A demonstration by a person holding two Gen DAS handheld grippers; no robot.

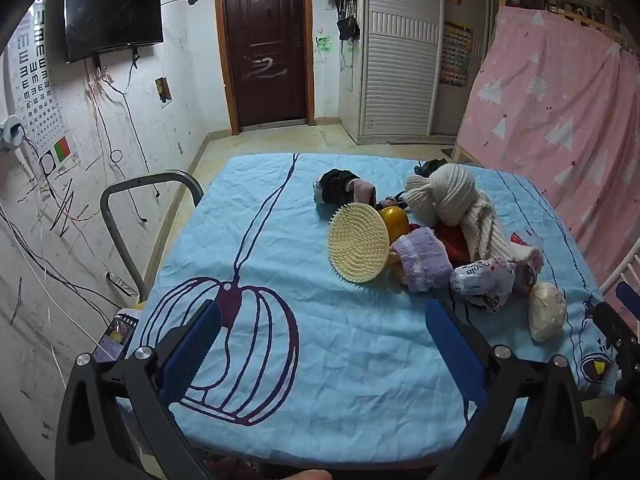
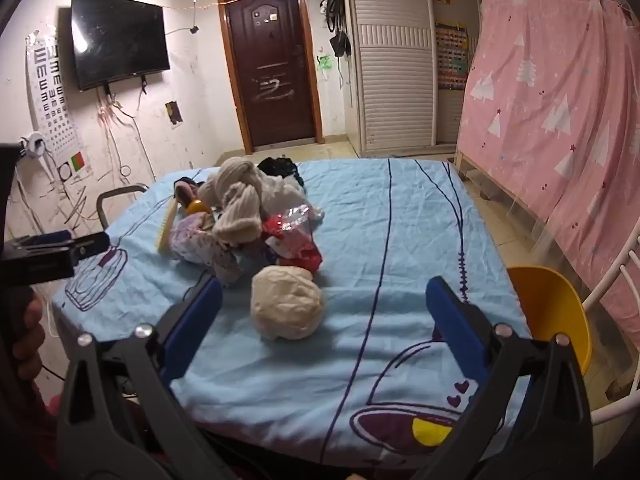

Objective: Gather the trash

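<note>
Gaping empty, two claws, left claw [image 1: 324, 332] and right claw [image 2: 324, 308], face one cream wad [image 2: 287, 307].

left gripper [image 1: 324, 328] jaws wide over blue cloth [image 1: 320, 360]; cluttered pile [image 1: 420, 236] beyond, crumpled wrapper [image 1: 482, 282]

Dim, warm indoor light fills your room, and both fisheye views bend the walls and door [image 1: 266, 40] into curves, with black corners at the lens rim. Your TV [image 2: 120, 38] carries a pale glare patch. On the blue sheet [image 2: 380, 240], soft shadows fall toward you beneath the cream wad [image 2: 286, 306]. The middle is sharp; edges smear slightly.
</note>
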